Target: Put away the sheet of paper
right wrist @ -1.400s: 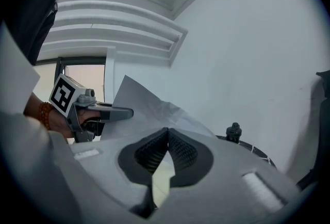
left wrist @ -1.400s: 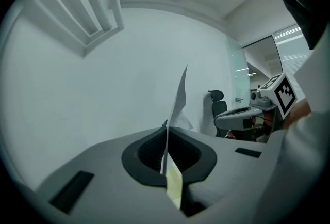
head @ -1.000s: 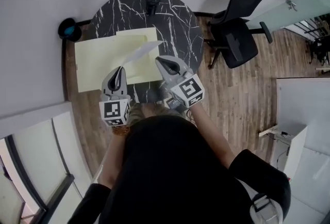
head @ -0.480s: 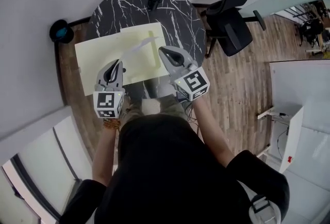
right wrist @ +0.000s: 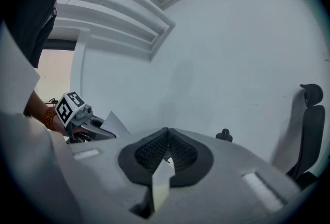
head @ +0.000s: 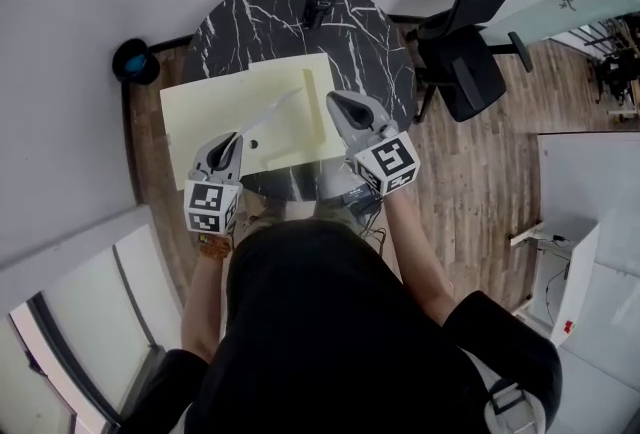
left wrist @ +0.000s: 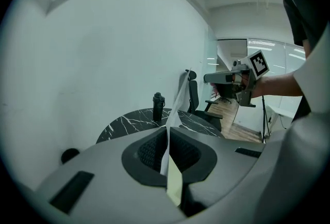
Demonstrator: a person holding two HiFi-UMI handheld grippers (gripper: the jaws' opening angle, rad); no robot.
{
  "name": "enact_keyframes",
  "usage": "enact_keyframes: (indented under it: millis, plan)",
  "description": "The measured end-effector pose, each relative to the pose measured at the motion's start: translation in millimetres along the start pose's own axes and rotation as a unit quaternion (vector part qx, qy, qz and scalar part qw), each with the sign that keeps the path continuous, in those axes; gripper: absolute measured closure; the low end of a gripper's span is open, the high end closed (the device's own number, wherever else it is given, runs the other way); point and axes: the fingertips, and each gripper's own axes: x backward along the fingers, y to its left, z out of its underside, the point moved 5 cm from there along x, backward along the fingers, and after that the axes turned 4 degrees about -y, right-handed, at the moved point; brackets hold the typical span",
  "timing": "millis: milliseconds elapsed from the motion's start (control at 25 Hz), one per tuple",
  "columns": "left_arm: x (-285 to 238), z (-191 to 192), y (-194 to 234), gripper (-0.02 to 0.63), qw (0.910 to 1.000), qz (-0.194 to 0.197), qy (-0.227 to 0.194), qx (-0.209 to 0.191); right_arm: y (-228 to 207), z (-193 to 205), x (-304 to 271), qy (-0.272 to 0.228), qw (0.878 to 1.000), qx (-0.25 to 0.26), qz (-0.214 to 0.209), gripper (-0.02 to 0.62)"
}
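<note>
Left gripper (head: 236,138) and right gripper (head: 336,101) each clamp one sheet (head: 290,122) edge.

You've brought your left gripper (head: 235,137) down closer to the table (head: 365,32), w/ the sheet of paper (head: 272,110) sinking along. Its free corner's pulled back off the table's bare marble. Your right gripper (head: 333,99) has slid toward the table's right edge, so the gap btwn the two's wider than a sec ago.
</note>
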Motion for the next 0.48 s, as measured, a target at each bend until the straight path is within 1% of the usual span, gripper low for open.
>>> enact_keyframes:
  millis: [80,160,240,360,480]
  plan:
    - [0.8,6.1,3.2,0.595,0.9998,-0.002,0.015,0.012,2.4,-2.7,-5.2,-0.001,1.0,0.003,-0.014,0.597]
    - [-1.5,12.9,8.6,0.595,0.9995,-0.007,0.026,0.014,2.6,-3.7,-11.1,-0.002,1.0,0.005,-0.022,0.597]
    - [-4.2,25.7,18.3,0.595,0.9989,-0.016,0.042,0.017,4.3,-2.7,-15.4,-0.002,1.0,0.004,-0.025,0.597]
    - [-8.4,48.4,38.9,0.595,0.9963,-0.036,0.07,0.034,8.8,-3.1,-18.5,-0.001,1.0,0.001,-0.029,0.597]
    - [-17.4,67.2,54.7,0.595,0.9943,-0.041,0.089,0.042,11.4,-3.9,-19.8,0.005,1.0,0.004,-0.03,0.597]
